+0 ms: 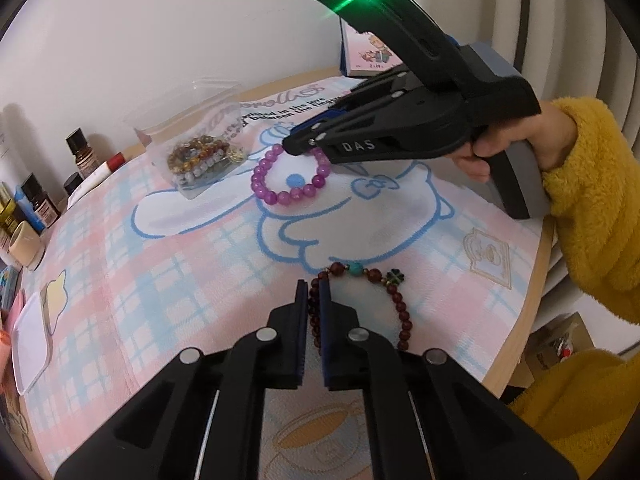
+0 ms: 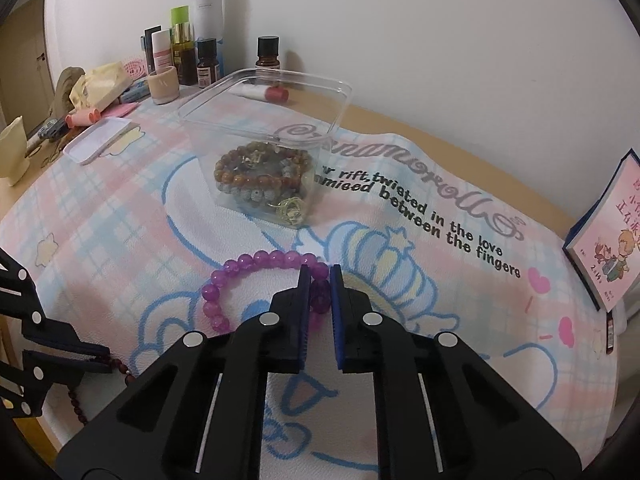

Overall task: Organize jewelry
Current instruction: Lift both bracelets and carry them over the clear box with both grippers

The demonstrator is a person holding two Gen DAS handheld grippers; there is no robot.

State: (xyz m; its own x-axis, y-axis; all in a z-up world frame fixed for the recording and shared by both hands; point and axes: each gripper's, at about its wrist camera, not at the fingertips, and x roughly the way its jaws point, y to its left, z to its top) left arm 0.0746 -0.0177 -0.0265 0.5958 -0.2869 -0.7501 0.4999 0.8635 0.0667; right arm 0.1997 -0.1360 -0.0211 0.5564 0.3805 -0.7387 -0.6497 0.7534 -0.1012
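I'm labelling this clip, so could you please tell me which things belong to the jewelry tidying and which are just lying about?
Part of the job:
- purple bead bracelet, in the right hand-held gripper
- dark red bead bracelet, in the left hand-held gripper
- clear plastic box of bracelets

Lying about:
- cosmetic bottles
- pink book
- white tray

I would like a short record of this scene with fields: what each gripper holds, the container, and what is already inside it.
left gripper: shut on the dark red bracelet, which lies on the towel
right gripper: shut on the purple bracelet, also on the towel
container: clear plastic box, open top, beyond the purple bracelet
box contents: several brown and grey bead bracelets
box lid: cannot tell
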